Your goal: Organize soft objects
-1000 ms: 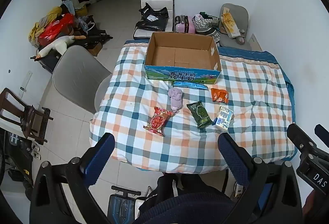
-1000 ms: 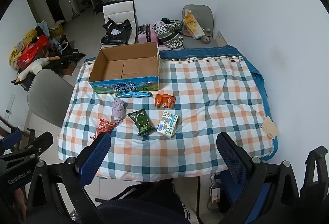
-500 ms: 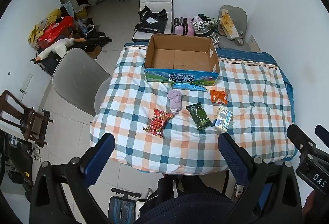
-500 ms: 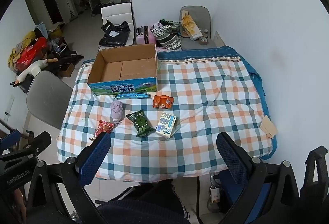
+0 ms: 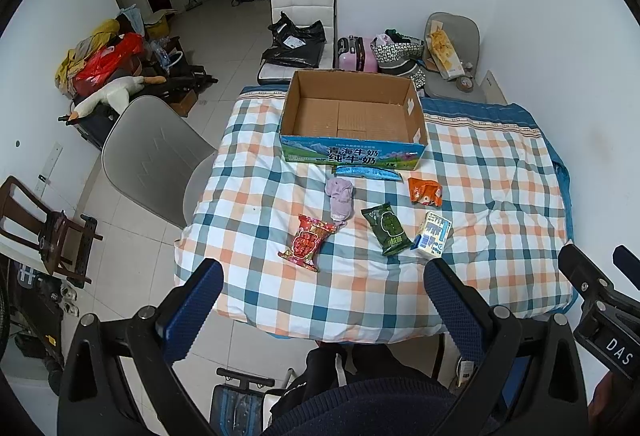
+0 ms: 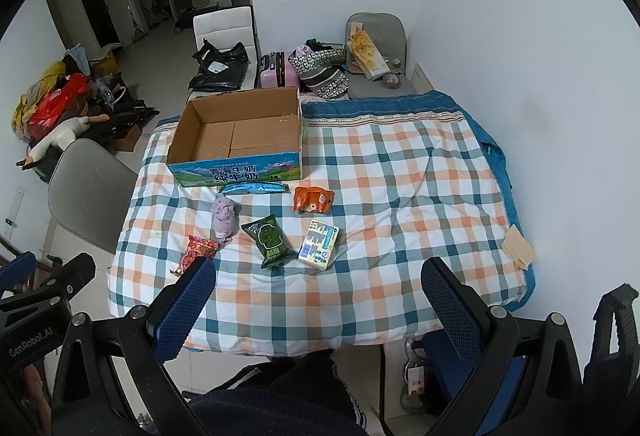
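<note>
On the checked tablecloth lie a red snack bag point(image 5: 306, 243), a lilac cloth point(image 5: 340, 198), a green pack point(image 5: 386, 229), a white-blue carton point(image 5: 433, 233), an orange pack point(image 5: 425, 191) and a blue packet point(image 5: 368, 172). Behind them stands an open, empty cardboard box point(image 5: 352, 116). The same items show in the right wrist view: green pack point(image 6: 269, 240), carton point(image 6: 318, 244), box point(image 6: 240, 136). My left gripper point(image 5: 324, 296) and right gripper point(image 6: 320, 296) are both open and empty, held high above the table's near edge.
A grey chair point(image 5: 148, 152) stands left of the table. A white wall runs along the right. Bags, a suitcase point(image 5: 357, 54) and chairs crowd the far side. A tan paper piece point(image 6: 518, 250) lies at the table's right edge.
Both grippers have risen and drawn back slightly, so the table looks a little smaller. Nothing on the table moved.
</note>
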A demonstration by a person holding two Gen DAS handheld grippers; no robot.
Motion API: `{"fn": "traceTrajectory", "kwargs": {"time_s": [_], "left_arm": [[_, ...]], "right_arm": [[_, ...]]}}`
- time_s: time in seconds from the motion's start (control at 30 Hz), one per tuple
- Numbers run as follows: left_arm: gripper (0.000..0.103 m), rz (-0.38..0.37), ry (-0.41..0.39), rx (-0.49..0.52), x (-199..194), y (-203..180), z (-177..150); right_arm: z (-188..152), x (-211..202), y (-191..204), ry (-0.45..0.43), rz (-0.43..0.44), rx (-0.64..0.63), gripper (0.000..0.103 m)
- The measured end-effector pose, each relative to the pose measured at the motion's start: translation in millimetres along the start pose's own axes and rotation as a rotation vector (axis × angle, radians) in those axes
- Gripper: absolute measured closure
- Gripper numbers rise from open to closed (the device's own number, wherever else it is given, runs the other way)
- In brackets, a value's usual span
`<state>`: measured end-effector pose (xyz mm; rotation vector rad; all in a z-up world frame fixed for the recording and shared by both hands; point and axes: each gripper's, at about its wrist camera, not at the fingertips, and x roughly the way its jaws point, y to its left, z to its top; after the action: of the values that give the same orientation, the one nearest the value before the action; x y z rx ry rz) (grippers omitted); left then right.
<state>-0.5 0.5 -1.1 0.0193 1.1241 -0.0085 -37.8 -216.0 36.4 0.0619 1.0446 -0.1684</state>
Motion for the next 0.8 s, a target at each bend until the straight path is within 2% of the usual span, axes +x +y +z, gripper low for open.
{"fn": "traceTrajectory", "kwargs": {"time_s": [0.8], "left_arm": [[0.000, -0.002, -0.005, 0.000, -3.9, -0.6, 5.7]], "right_arm": [[2.3, 4.0, -7.9, 0.000, -0.008, 0.006, 0.000]]}}
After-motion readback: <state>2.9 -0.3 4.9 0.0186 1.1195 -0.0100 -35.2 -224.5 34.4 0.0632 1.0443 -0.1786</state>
